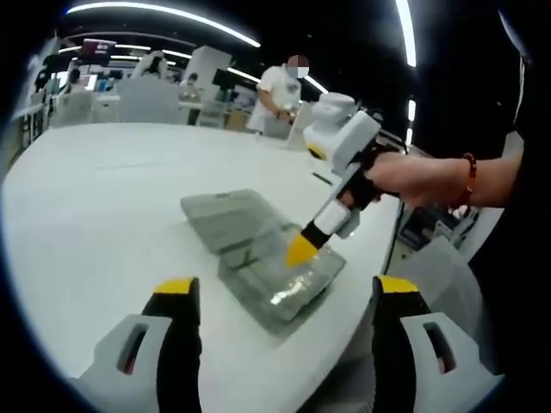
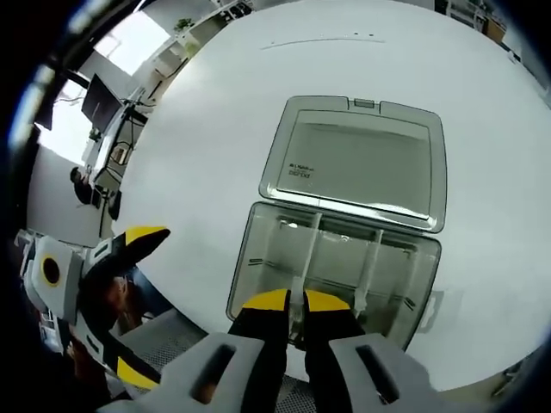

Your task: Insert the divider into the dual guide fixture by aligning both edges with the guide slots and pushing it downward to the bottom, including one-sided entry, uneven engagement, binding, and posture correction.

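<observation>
Right tool is down over the clear box, jaws pinched nearly together on the top edge of a thin translucent divider that stands upright inside the open tray. In the left gripper view that same tool comes in from the right with its yellow tips dipped into the box, the person's hand wrapped round the grip. The box sits near the edge of the white table, its hinged lid laid flat open behind it.

A second divider stands in the tray a little to the right, apart from the held one. I can't tell how deep the held divider sits in its slots.

Left tool hangs back, jaws wide apart and holding nothing, well short of the box; it shows at the left of the right gripper view too.

Handling read: this divider looks light, thin and slick, a stiff-ish plastic sheet that will likely flex or cock sideways if pushed off-centre. The sensible hold is mid-span on the top edge, as it sits now, pressing straight down. The box looks light as well and could skid on the smooth table, so the free left tool could steady the wall.
</observation>
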A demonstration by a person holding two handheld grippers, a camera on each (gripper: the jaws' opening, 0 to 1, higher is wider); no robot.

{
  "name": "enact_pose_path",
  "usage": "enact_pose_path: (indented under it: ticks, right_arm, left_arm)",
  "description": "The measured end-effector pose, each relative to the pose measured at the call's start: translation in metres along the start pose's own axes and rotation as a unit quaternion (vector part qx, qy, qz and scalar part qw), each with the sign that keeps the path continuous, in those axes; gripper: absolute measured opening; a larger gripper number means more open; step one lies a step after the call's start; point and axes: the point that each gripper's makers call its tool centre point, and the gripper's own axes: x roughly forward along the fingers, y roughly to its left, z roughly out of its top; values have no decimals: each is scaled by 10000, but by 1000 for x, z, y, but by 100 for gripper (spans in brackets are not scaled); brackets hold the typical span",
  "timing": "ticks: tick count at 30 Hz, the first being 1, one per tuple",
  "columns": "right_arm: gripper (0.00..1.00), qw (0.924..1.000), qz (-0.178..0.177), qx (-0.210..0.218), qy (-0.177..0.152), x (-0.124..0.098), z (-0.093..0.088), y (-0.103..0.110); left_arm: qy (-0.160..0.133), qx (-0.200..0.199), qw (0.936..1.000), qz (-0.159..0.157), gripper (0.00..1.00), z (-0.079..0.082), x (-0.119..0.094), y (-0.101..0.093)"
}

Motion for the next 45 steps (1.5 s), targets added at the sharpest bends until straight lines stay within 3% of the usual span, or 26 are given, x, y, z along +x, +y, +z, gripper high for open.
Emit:
enact_pose_path:
  ticks: [34, 45]
  right_arm:
    - [1, 9973, -494, -536, 38, 2, -1, -2]
    - [1, 9977, -456, -497, 86, 4, 0, -3]
  left_arm:
    - [12, -83, 10000, -22, 80, -2, -1, 2]
    - [-1, -146, 9999, 16, 79, -3, -3, 5]
